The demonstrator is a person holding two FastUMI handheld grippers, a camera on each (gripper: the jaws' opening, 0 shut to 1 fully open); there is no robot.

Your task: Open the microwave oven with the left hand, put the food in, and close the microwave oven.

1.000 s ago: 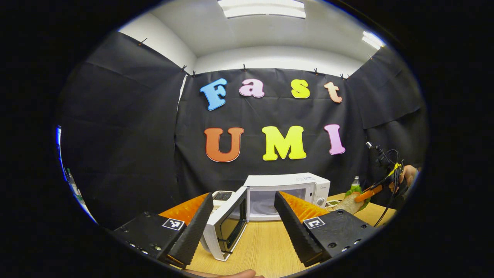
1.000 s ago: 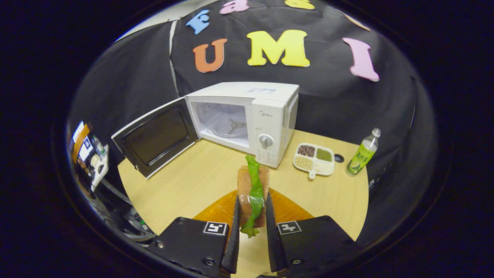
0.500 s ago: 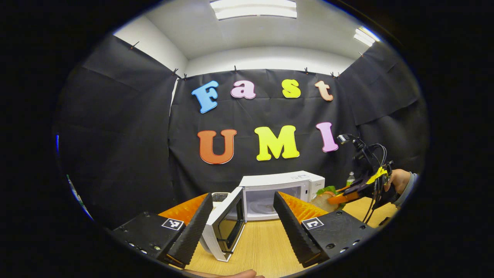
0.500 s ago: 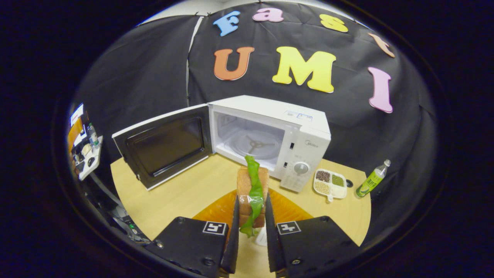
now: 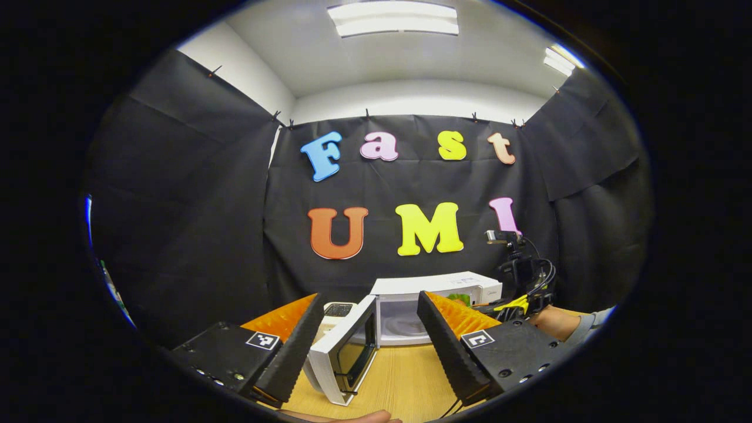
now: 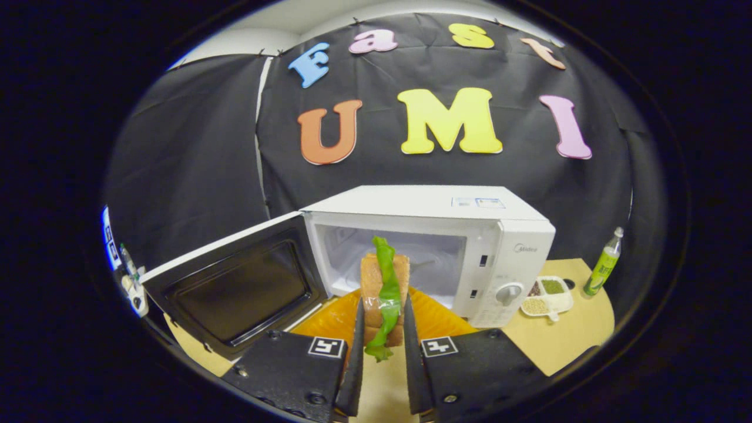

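The white microwave (image 6: 435, 205) stands on the wooden table (image 6: 576, 335) with its door (image 6: 235, 288) swung wide to the left. My right gripper (image 6: 383, 305) is shut on a sandwich (image 6: 385, 282) of brown bread with green lettuce, held upright just in front of the open cavity (image 6: 423, 258). In the left gripper view, my left gripper (image 5: 370, 298) is open and holds nothing, back from the microwave (image 5: 435, 288), whose door (image 5: 346, 352) shows edge-on between its fingers. There the right gripper (image 5: 517, 302) and a hand (image 5: 552, 322) reach toward the microwave's front.
A white divided dish of beans (image 6: 546, 294) and a green bottle (image 6: 602, 267) stand to the right of the microwave. A small white appliance (image 5: 338, 309) sits behind the open door. Black cloth walls close in the back and sides.
My right gripper has carried the sandwich forward and lower, from above the table to right at the microwave's opening. The left gripper has stayed nearly still, open.
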